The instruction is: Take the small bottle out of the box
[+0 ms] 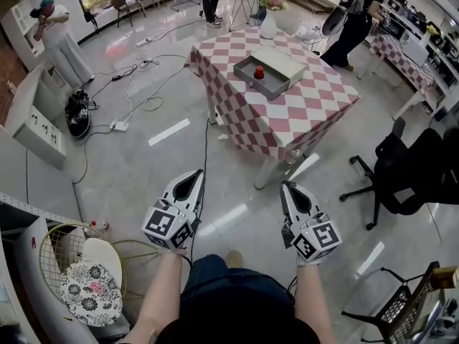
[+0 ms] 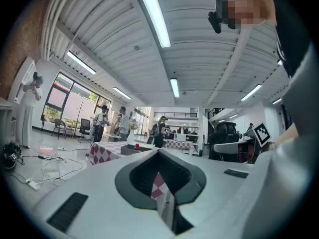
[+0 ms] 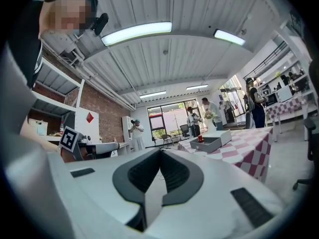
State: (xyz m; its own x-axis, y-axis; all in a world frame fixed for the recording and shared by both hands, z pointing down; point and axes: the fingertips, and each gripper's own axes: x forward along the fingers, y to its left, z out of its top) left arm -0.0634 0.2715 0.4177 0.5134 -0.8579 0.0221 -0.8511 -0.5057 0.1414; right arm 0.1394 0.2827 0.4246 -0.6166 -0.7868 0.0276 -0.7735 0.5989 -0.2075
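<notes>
Sitting inside the grey box [image 1: 250, 82] on the checkered worktop [image 1: 305, 110], the small bottle [image 1: 259, 72] is set back from the worktop's near edge. Open floor [image 1: 143, 170] separates that worktop from the left gripper [image 1: 199, 173] and right gripper [image 1: 285, 185], each with fingers together, empty.

Pink-and-white checked tablecloth [image 1: 308, 110], grey box [image 1: 252, 81]

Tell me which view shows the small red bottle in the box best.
The head view: it looks down into the open box, with the small bottle standing inside. The right gripper view shows it side-on above the rim. The left gripper view shows only a red speck.
</notes>
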